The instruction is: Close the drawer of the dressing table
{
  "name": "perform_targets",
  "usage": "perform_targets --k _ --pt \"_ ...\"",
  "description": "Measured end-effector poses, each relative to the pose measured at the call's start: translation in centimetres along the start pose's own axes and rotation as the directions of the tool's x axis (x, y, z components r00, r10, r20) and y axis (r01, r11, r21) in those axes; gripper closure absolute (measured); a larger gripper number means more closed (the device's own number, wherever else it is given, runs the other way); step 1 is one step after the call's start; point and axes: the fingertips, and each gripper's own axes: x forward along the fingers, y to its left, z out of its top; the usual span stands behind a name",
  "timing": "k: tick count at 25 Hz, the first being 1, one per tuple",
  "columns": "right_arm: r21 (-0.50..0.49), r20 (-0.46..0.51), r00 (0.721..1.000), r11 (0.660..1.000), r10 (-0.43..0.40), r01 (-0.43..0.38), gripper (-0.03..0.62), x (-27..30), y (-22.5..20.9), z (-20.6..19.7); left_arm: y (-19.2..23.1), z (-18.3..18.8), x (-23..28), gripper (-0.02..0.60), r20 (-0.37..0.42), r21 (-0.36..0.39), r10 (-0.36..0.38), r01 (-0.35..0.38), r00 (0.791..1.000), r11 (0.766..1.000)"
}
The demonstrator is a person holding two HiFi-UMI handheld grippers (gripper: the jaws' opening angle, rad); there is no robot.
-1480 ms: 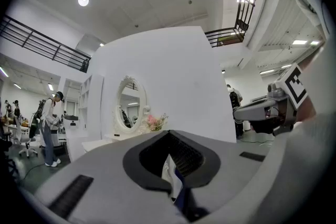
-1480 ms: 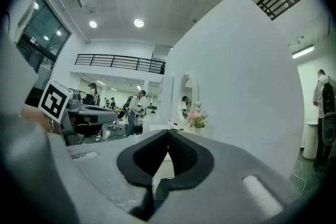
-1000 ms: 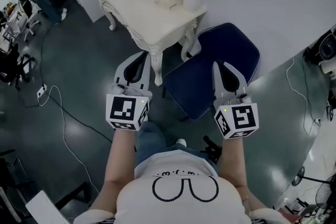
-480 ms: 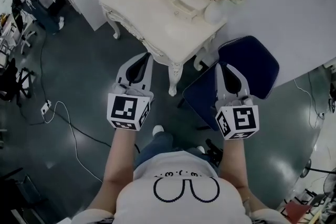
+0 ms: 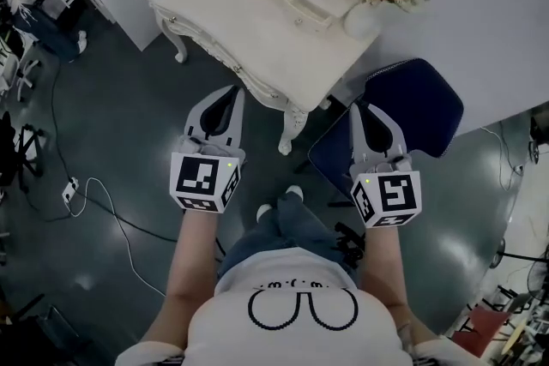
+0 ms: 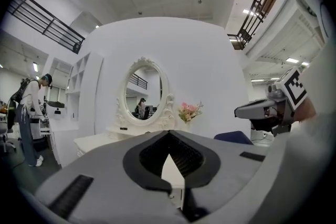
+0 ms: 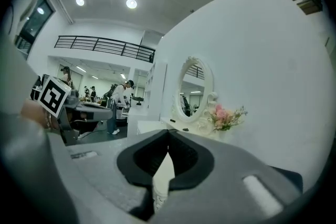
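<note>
Table ahead; left gripper and right gripper closed, empty.
The table lies slantwise, long axis upper left to lower right, mirror along its far edge, front toward the grippers; its drawer cannot be made out. A chair stands by its right corner. Both grippers point at the near corner, jaws pressed together, short of it.

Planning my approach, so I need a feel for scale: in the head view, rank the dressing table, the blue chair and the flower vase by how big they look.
1. dressing table
2. blue chair
3. flower vase
The differences are clear.
</note>
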Motion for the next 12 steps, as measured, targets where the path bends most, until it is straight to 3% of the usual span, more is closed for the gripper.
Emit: perform_targets --k 12 --pt "0.051 -0.004 0.999 0.998 -0.048 0.048 0.595 8.8 -3.2 -1.4 5.3 -1.7 7.2 0.584 -0.029 0.003 -0.021 0.021 0.999 1.000"
